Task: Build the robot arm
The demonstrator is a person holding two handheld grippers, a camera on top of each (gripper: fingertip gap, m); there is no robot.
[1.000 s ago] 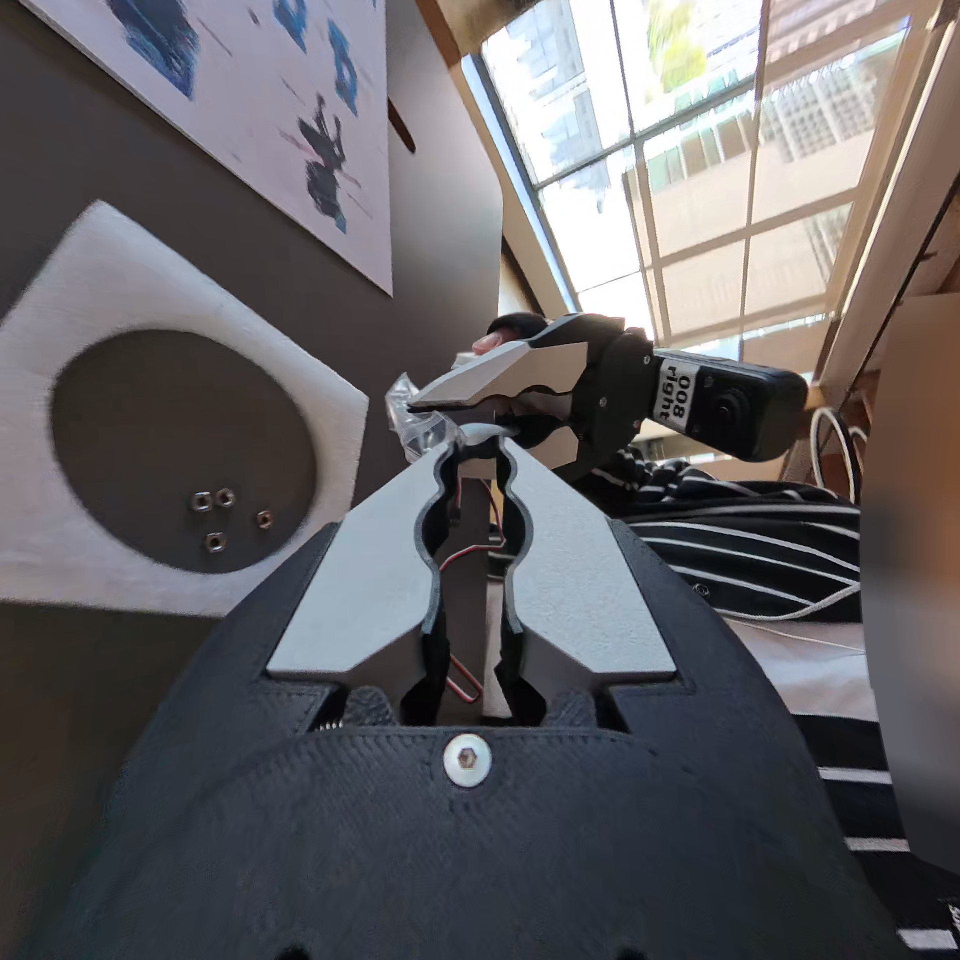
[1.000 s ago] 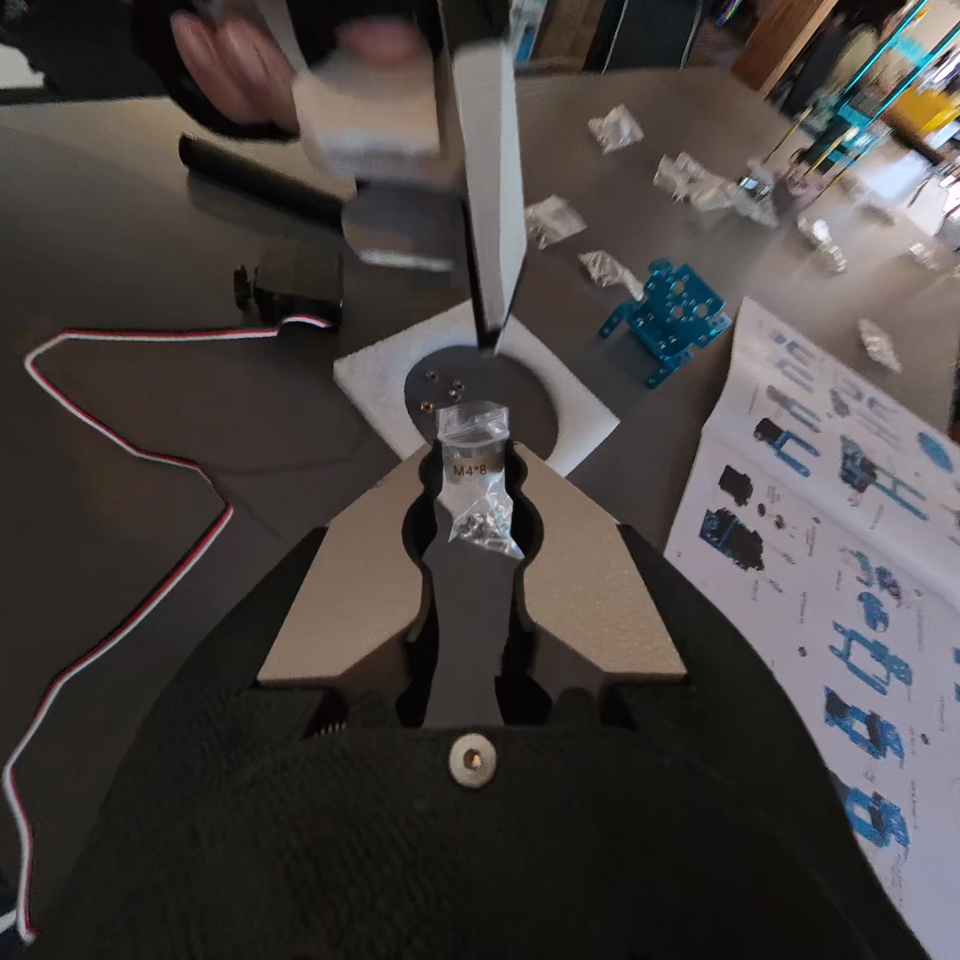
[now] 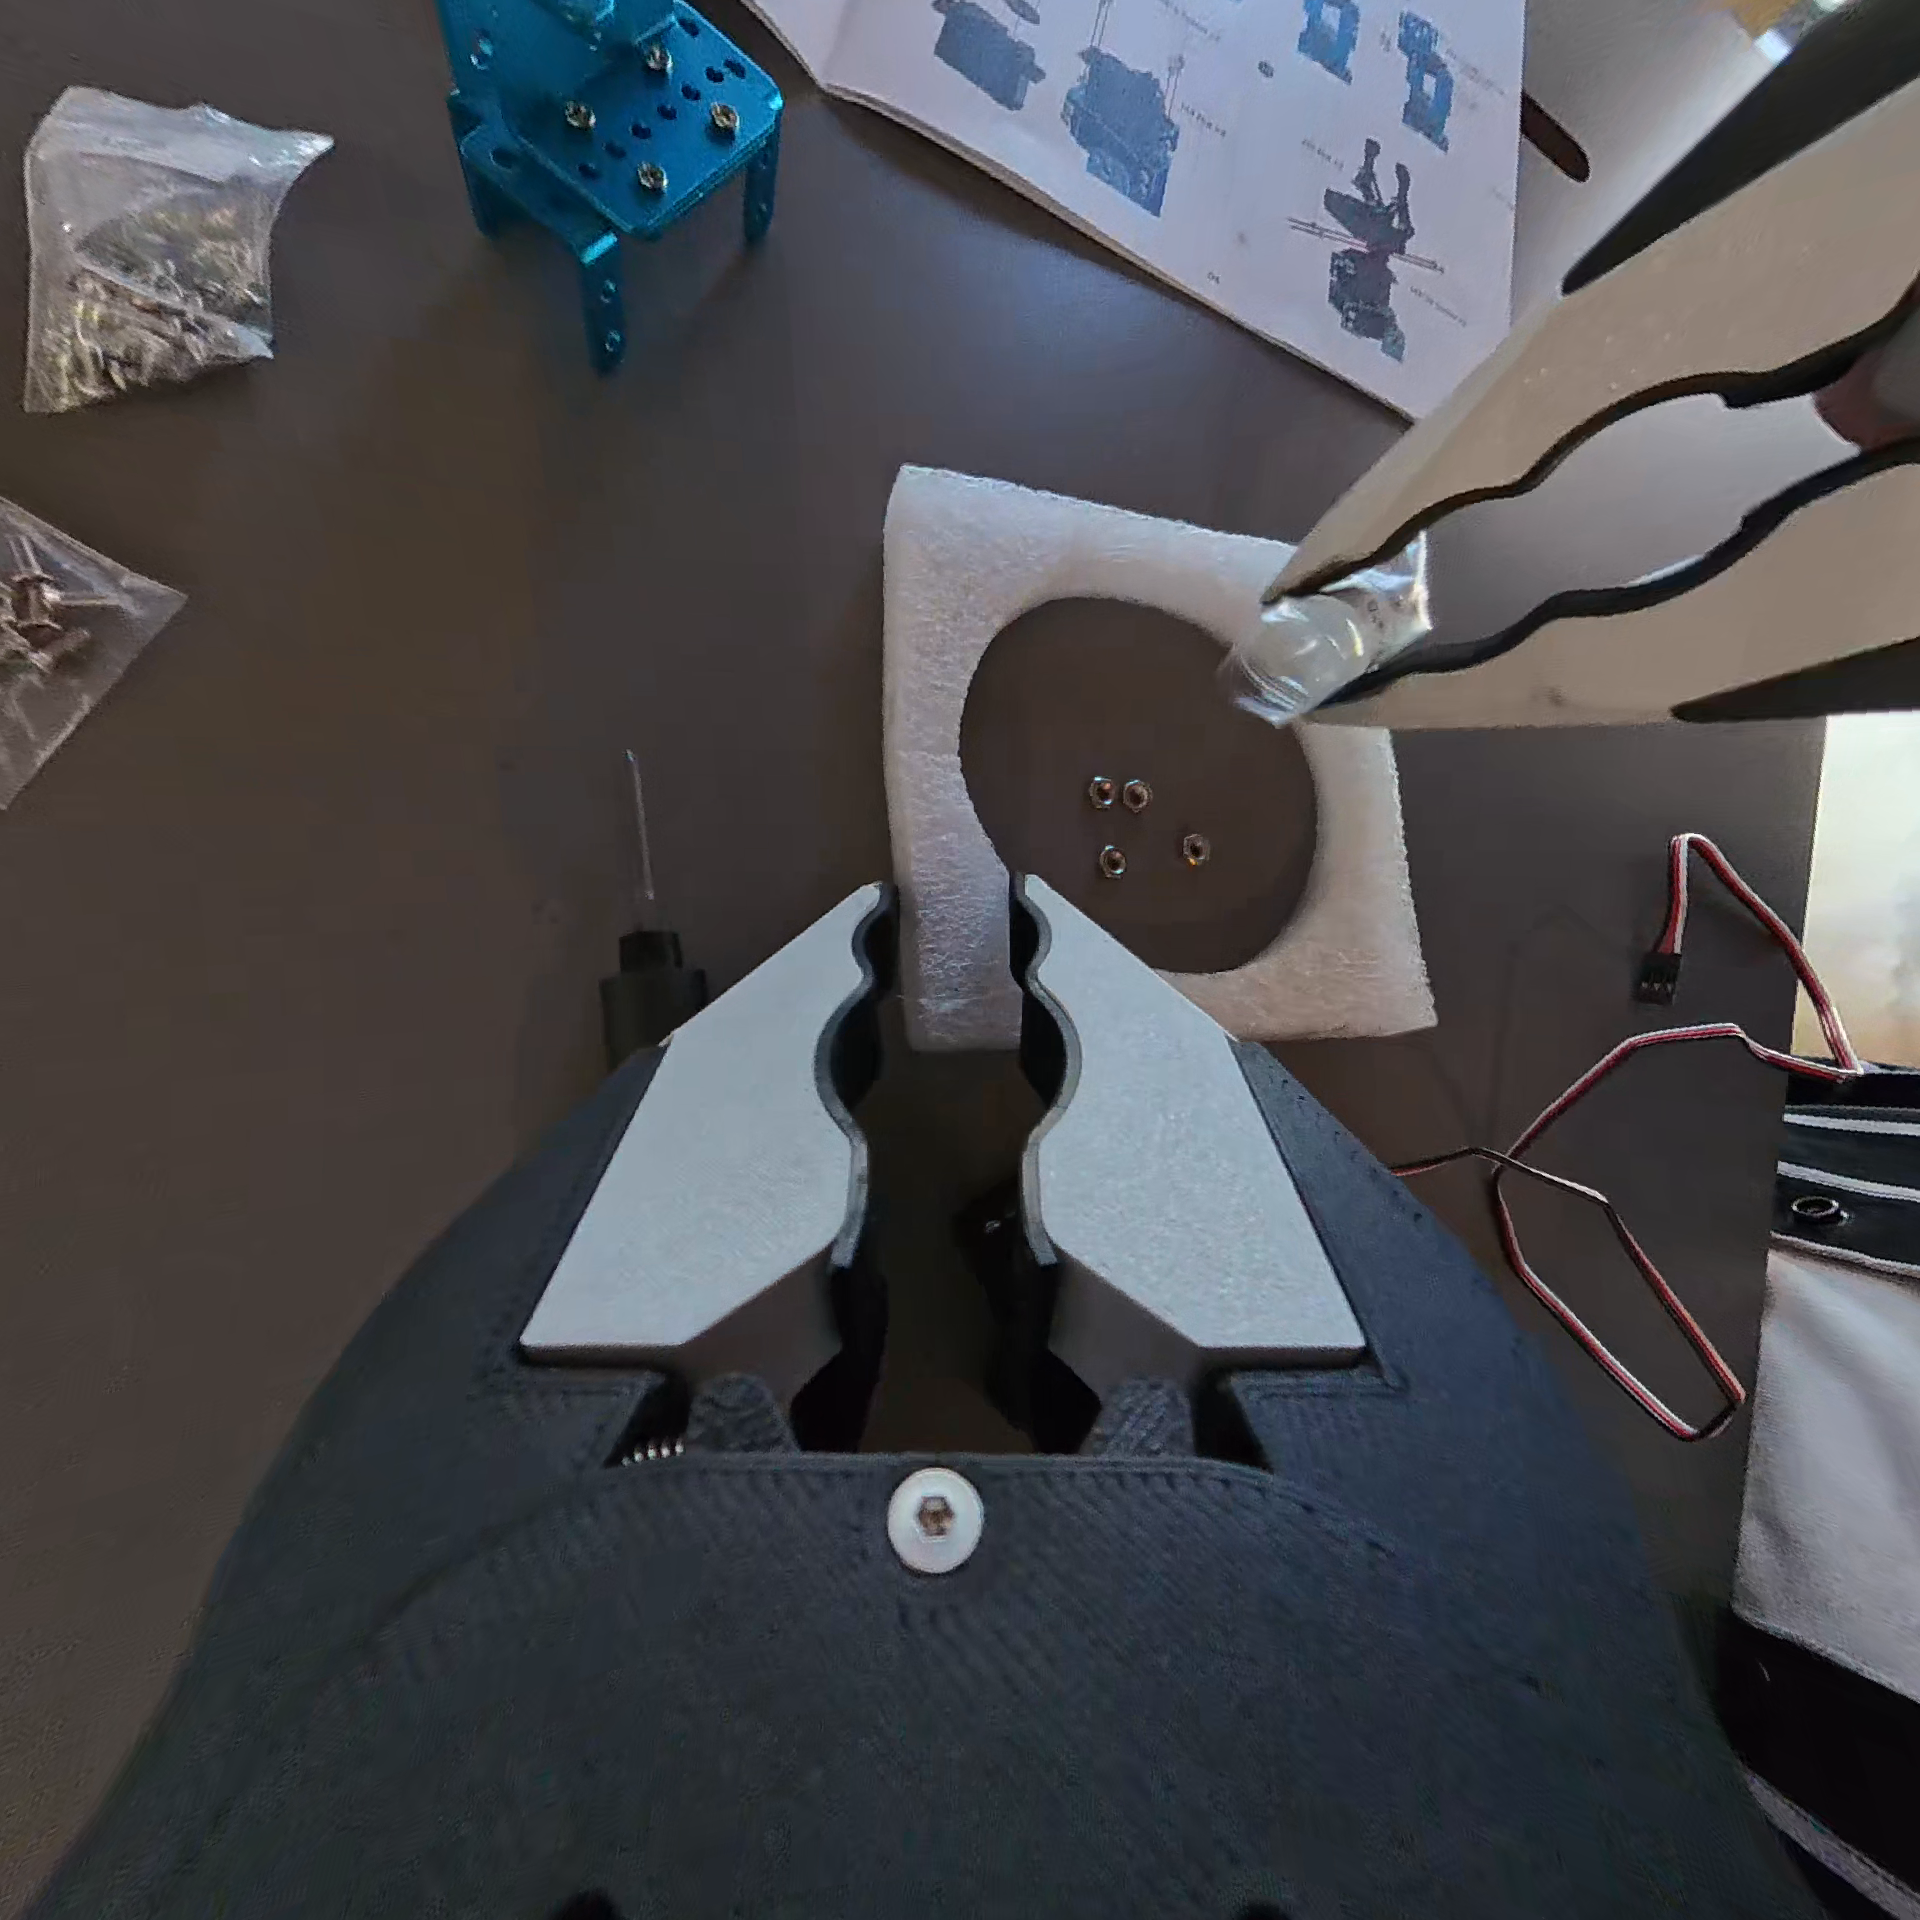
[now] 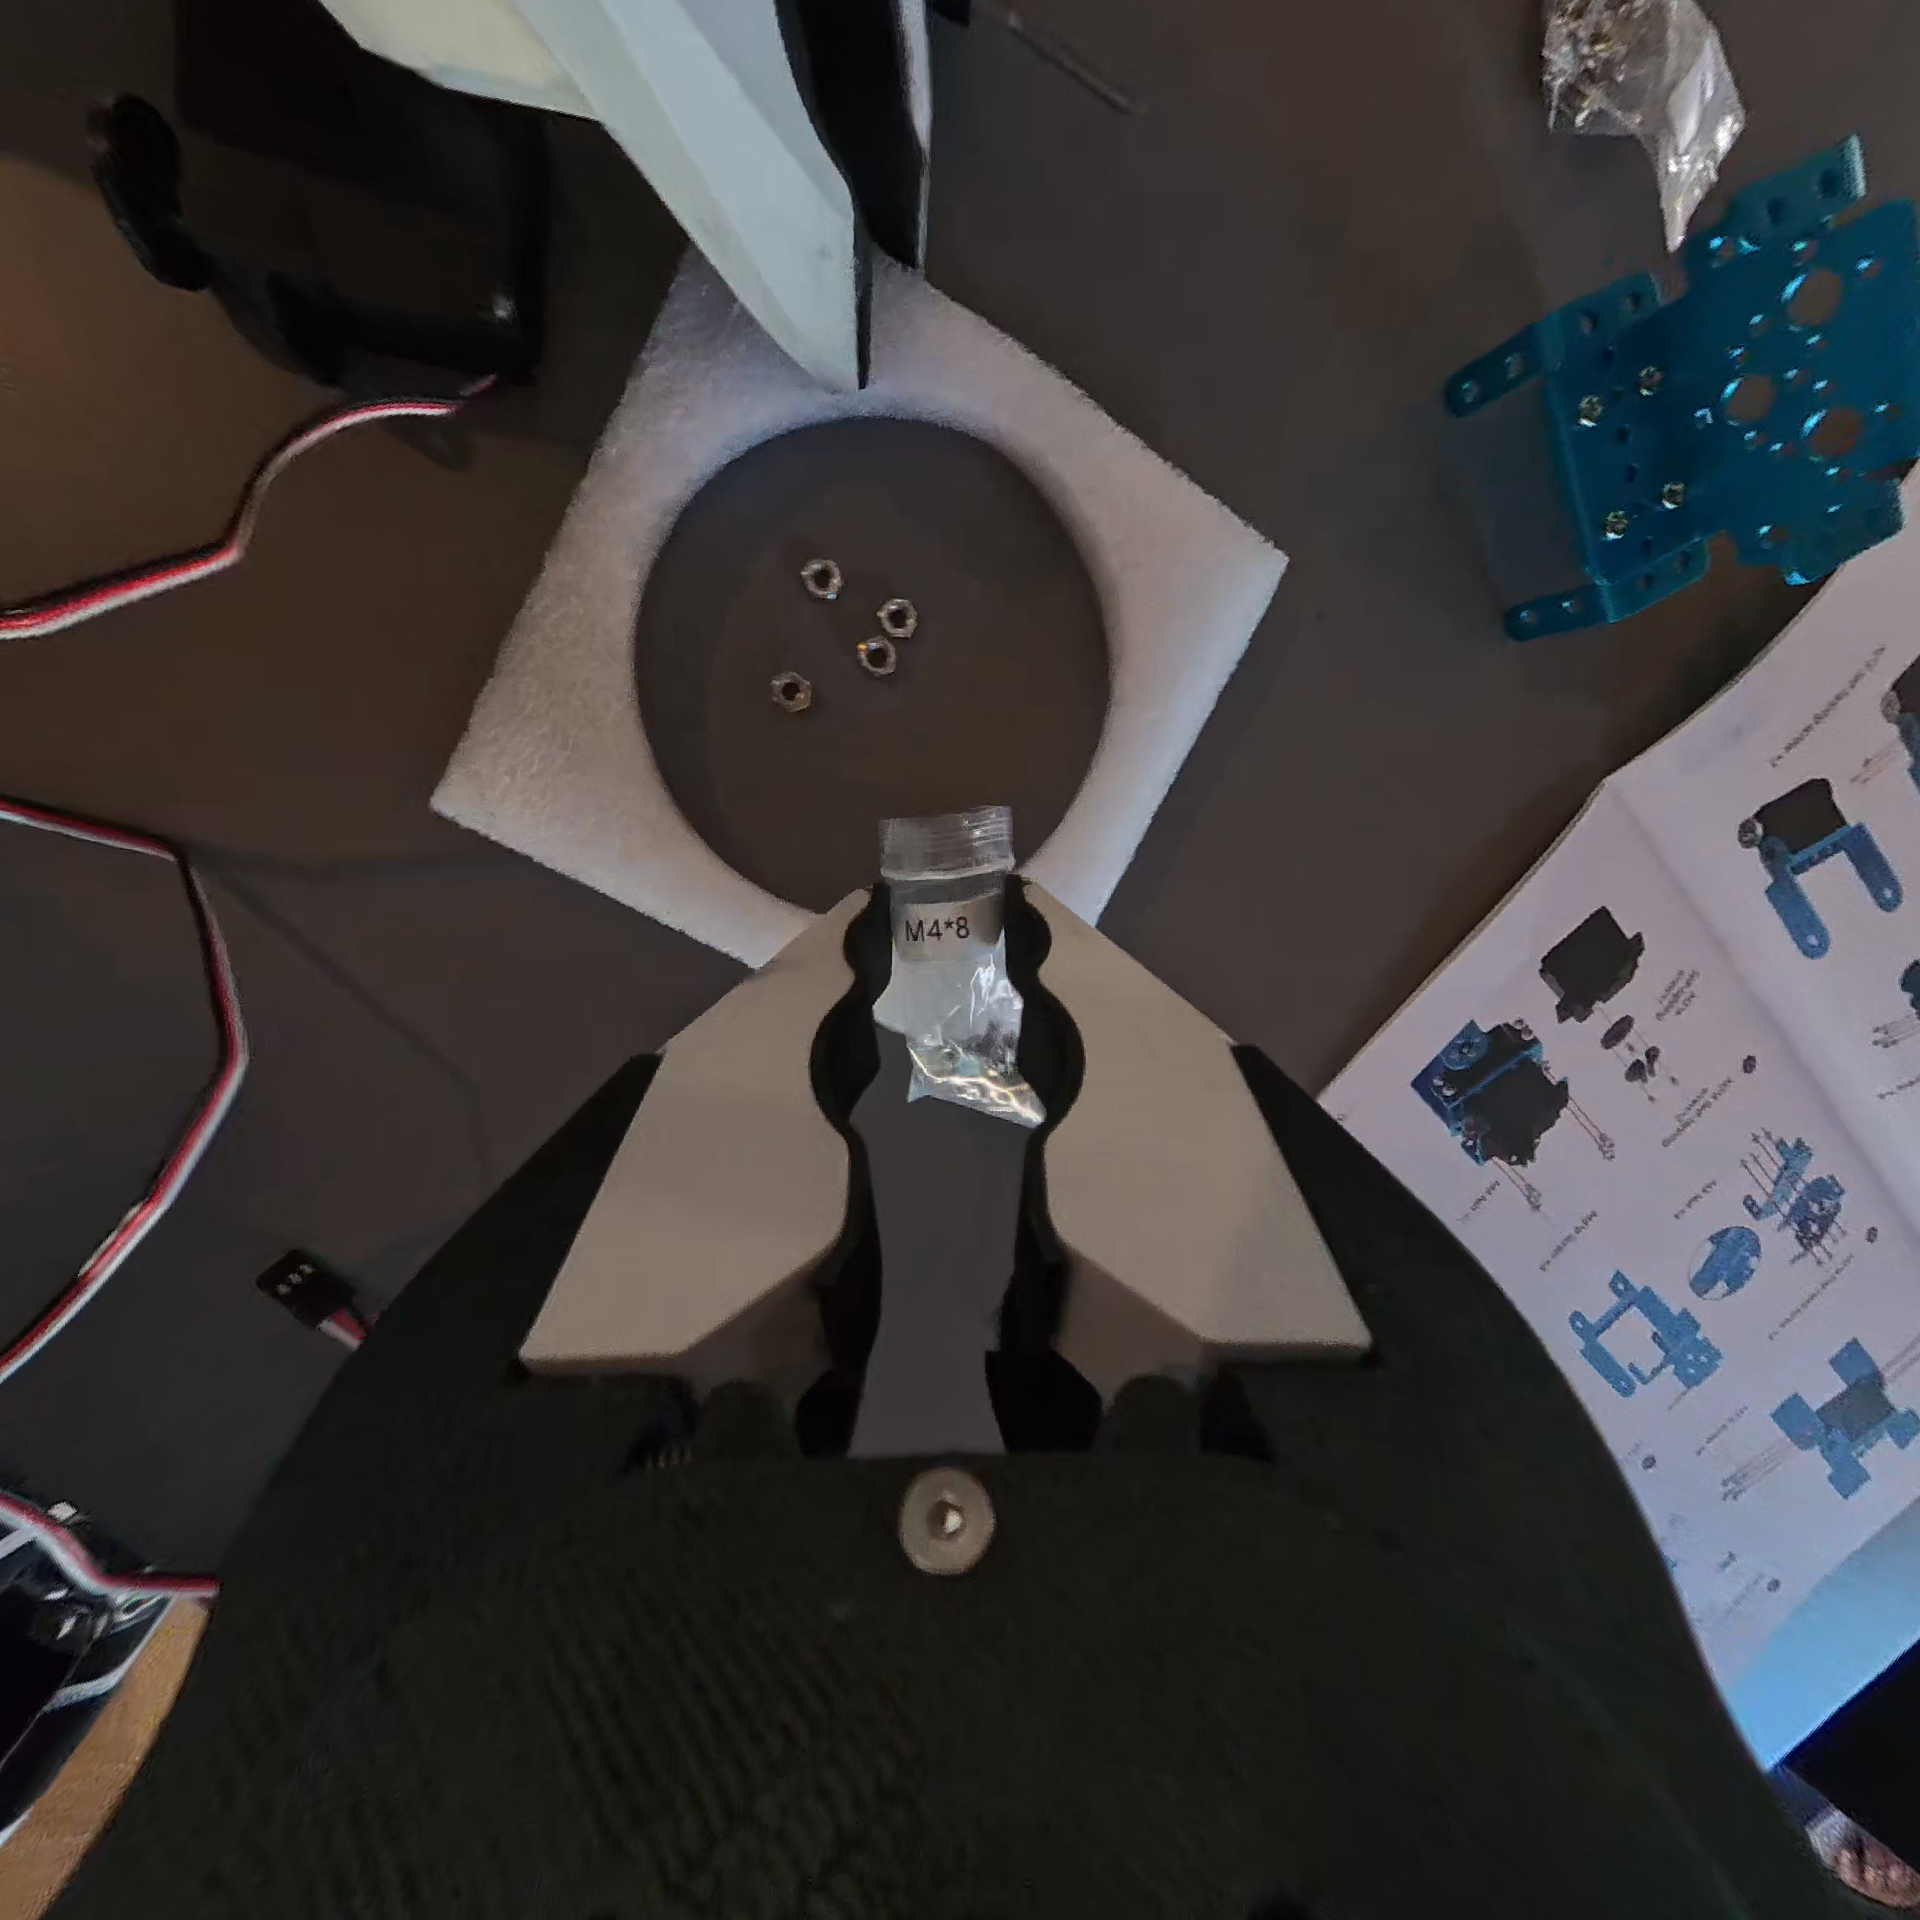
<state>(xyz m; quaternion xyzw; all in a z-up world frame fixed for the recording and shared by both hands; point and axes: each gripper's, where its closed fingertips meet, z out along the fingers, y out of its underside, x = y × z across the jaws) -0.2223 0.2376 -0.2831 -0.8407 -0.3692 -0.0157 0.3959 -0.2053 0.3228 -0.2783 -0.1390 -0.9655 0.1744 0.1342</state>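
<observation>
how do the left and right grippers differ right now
The left gripper is open and holds nothing; the right gripper is shut on a small clear bag of screws. The left's tips hang over the edge of the white foam square; the right's point toward the foam's round cutout, where four nuts lie. Both have grey fingers on black bodies.

1. i see my right gripper (image 4: 945,899) pinching a small clear bag (image 4: 951,997) with a label and tiny screws, above the foam's near edge.
2. the white foam square (image 4: 561,748) lies flat, round cutout open.
3. four small nuts (image 4: 852,644) sit loosely clustered inside that cutout.
</observation>
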